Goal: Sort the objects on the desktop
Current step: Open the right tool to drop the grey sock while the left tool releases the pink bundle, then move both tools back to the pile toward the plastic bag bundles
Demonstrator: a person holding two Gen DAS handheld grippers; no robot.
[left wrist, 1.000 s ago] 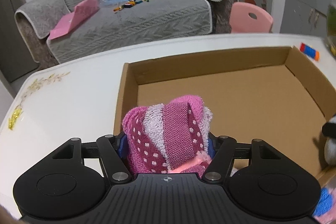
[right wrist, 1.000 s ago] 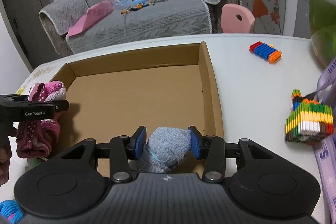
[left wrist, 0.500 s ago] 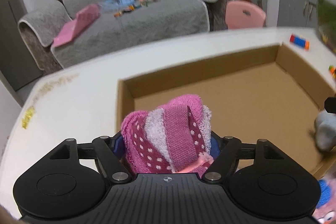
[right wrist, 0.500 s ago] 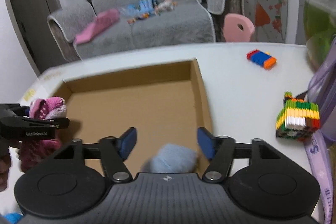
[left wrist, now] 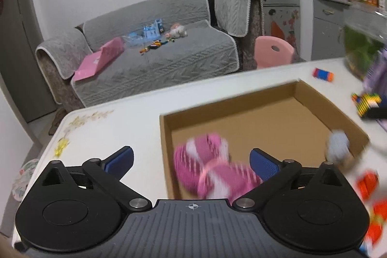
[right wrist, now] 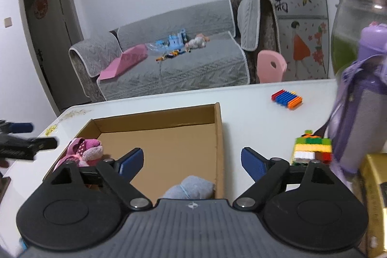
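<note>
A white desk (left wrist: 125,127) is shown from 2 gripper-mounted cameras, with a shallow cardboard box (left wrist: 241,110) lying open on it.

The left gripper (left wrist: 191,160) is seen with its jaws spread wide and opening. A pink dotted sock bundle (left wrist: 210,168) appears between them, blurred, touched by neither blue pad and lying inside the box by its near left wall. In the right wrist view the same bundle (right wrist: 84,151) is seen at the box's left edge (right wrist: 219,149), with the left gripper's black fingers (right wrist: 29,144) just to its left.

The right gripper (right wrist: 192,162) is also seen with jaws spread and opening. A grey sock ball (right wrist: 191,187) is seen below and between them, free of both pads, resting in the box's near right corner. It appears in the left wrist view (left wrist: 337,145) against the box's right wall.

On the desk right of the box, a small red, blue and orange block stack (right wrist: 287,99), a multicoloured block stack (right wrist: 312,148) and a purple bottle (right wrist: 358,108) are visible. A grey sofa (left wrist: 154,57) is seen behind the desk.
</note>
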